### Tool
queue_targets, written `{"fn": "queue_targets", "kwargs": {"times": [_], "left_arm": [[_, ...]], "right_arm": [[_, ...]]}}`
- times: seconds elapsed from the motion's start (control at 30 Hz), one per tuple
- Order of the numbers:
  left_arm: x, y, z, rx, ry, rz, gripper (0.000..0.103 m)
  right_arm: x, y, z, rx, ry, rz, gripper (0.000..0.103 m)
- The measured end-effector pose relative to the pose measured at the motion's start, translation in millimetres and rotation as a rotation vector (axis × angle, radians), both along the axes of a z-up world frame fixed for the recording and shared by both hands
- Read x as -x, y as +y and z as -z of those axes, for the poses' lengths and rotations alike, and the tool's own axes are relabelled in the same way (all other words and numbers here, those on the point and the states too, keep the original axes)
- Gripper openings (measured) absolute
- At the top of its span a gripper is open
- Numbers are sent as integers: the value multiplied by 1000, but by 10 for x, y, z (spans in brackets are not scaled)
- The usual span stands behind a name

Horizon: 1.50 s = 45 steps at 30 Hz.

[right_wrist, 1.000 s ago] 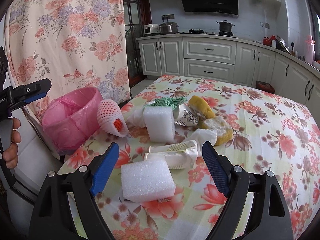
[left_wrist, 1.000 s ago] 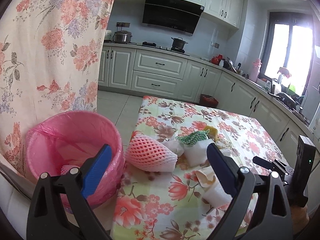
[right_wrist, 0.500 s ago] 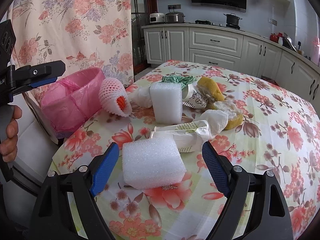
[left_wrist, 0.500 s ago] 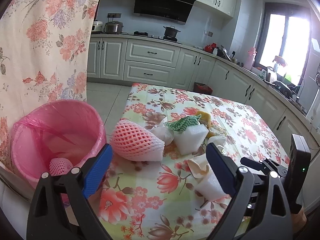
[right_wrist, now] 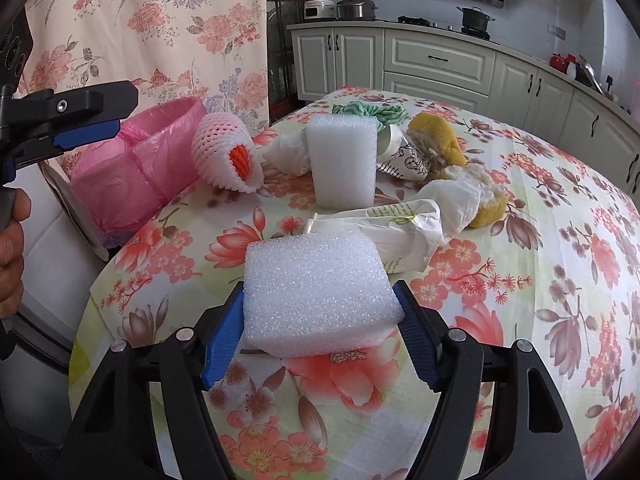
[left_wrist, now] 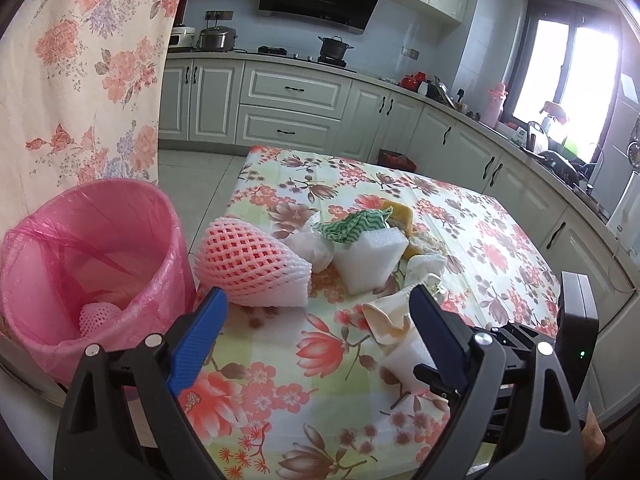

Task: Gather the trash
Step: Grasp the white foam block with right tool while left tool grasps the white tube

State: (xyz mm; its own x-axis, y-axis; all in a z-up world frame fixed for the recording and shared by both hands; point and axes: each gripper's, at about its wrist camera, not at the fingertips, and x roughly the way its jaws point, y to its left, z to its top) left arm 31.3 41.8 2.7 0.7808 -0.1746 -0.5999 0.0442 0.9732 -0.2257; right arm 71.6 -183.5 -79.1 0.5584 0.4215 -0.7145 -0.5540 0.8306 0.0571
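Right wrist view shows the right gripper [right_wrist: 320, 320] low in the frame, its blue jaws closing from both sides around a white foam block [right_wrist: 316, 292] that lies on the floral tablecloth [right_wrist: 540, 320]; the pads look to be just at the block's flanks, and whether they already press it I cannot tell. Left wrist view has the left gripper [left_wrist: 316, 320] spread wide and holding nothing, aimed between the pink foam fruit net [left_wrist: 250, 268] and the crumpled paper [left_wrist: 390, 316] at lower centre.

Progress looks early. The pink-lined bin [left_wrist: 92, 264] at the left of that frame holds only one small pink net [left_wrist: 100, 318] that I can make out at its bottom. Left on the table: the large fruit net, a second, upright foam block [right_wrist: 342, 162], a white wad [right_wrist: 288, 154], a green cloth [right_wrist: 370, 112], a patterned paper cup [right_wrist: 406, 158], yellow sponge pieces [right_wrist: 436, 140], a tissue [right_wrist: 456, 198] and a printed wrapper [right_wrist: 396, 232].

For room, the bin stands just off the table's left edge, its rim about level with the tabletop, and the large net lies right beside that edge, nearly touching the liner. The near foam block sits close to the table's front edge with bare cloth around it, so lifting it should be unobstructed. A path toward the bin crosses in front of the left gripper, which fills the left margin of the right wrist view; that is the likeliest clash
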Motion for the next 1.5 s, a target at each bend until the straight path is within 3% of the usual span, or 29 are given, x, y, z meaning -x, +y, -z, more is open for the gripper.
{"fn": "queue_targets", "kwargs": {"times": [0.4,0.87,1.17,1.5], "left_arm": [[-139,-177,199,23,41,64,76],[-427,-628,492,42,83,212,53],[-614,-779,675,9,91,307,39],[-668,-926,739,-84,78,369,37]], "right_arm": [[-30,-328,-269,-58,-48,87,67],[-229,-648,-273,-93,-51,176,67],[-272,-716,-262,-97,-52,187,67],[-308,-797,-279,-105,-51,204,67]]}}
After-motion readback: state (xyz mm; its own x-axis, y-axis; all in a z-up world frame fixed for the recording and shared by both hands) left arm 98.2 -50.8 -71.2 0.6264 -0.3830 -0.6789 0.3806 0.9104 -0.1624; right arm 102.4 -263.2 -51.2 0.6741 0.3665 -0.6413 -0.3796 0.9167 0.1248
